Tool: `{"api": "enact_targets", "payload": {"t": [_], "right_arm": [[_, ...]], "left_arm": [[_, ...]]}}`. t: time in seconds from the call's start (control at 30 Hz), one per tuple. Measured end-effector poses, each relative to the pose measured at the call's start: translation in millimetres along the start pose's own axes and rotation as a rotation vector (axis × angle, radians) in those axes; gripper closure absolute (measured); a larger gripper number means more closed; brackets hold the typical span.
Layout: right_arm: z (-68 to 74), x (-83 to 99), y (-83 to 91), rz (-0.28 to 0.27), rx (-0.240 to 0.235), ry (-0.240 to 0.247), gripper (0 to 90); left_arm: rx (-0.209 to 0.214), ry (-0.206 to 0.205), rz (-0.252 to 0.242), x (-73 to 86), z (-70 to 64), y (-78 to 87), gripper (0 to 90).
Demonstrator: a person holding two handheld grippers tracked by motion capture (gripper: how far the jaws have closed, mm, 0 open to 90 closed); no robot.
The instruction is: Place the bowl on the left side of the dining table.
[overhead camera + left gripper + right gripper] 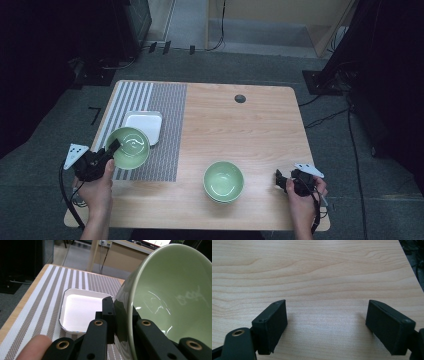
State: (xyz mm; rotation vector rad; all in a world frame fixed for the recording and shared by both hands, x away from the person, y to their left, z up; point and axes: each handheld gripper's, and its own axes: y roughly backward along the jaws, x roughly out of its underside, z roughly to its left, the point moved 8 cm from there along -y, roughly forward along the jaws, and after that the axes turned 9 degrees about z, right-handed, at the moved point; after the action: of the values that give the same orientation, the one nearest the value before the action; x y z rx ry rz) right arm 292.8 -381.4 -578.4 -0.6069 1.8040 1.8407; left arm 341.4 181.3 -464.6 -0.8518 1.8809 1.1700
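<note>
While the green bowl hung tilted over the striped mat, we clenched our left hand-held gripper on its rim; the white tray lay at one o'clock, and our right hand-held gripper rested released on the bench.

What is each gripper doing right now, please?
Left gripper: closed on the rim of a green bowl, over the striped mat.
Right gripper: open, holding nothing, above the bare table.
</note>
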Motion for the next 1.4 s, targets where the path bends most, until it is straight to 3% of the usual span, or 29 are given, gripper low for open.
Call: {"api": "enact_targets", "payload": {"t": [0.2,0.33,0.7,1.2,1.4], "right_arm": [[-2.0,4.9,3.7,0.002,-0.024,0.029,15.5],[-5.2,7.2,5.1,0.007,-0.015,0.022,13.5],[-5.8,7.1,5.0,0.008,-0.012,0.018,12.9],[-5.7,7.0,4.9,0.007,-0.012,0.017,12.9],[-5.8,7.0,4.9,0.007,-0.012,0.019,12.8]], "left_arm": [[0.0,0.014,0.003,-2.6,4.8,-2.1,84.1],[-0.005,0.033,-0.009,-5.6,5.6,-3.3,84.1],[-0.009,0.019,-0.01,-19.3,2.3,-17.9,84.1],[-0.04,0.041,0.034,-23.3,11.2,-45.1,84.1],[-0.055,0.08,0.062,-22.5,21.2,-60.5,84.1]]}}
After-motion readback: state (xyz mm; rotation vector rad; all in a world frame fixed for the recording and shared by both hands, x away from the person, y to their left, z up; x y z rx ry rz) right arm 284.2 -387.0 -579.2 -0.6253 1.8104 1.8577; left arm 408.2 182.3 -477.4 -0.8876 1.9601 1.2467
